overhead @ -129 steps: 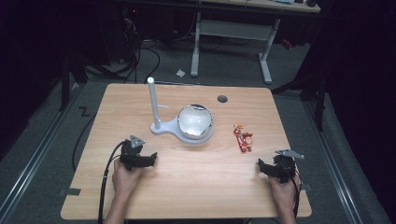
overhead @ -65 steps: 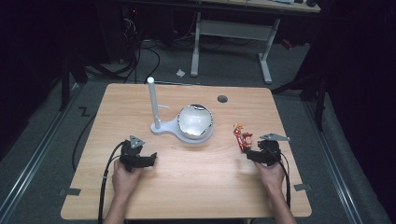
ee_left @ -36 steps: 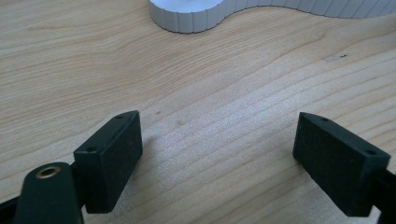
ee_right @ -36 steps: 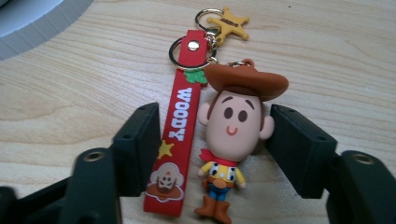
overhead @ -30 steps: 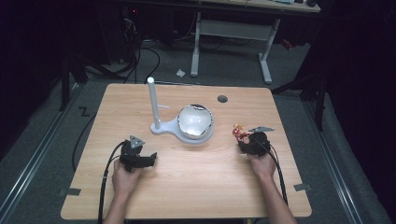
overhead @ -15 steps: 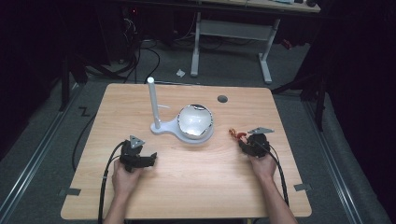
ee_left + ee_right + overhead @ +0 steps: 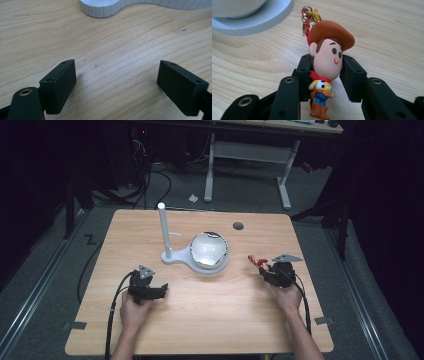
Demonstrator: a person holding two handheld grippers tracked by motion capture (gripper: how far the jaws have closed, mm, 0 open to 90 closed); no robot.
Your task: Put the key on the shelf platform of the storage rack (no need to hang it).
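Now pinched by its head between the right gripper fingers, the cowboy keychain figure is grasped, its destination unknown, after that gripper crossed from the table's near right edge, while the left gripper rests wide open and empty, unmoved.

Under my left claw the table looks like pale wood, smooth and matt, with fine grain. Its pads look like matt black foam or rubber. Ahead sits a ribbed white plastic base. Between my right claw's pads, the figure looks like smooth, faintly glossy plastic, with shiny gold metal rings beyond its hat.
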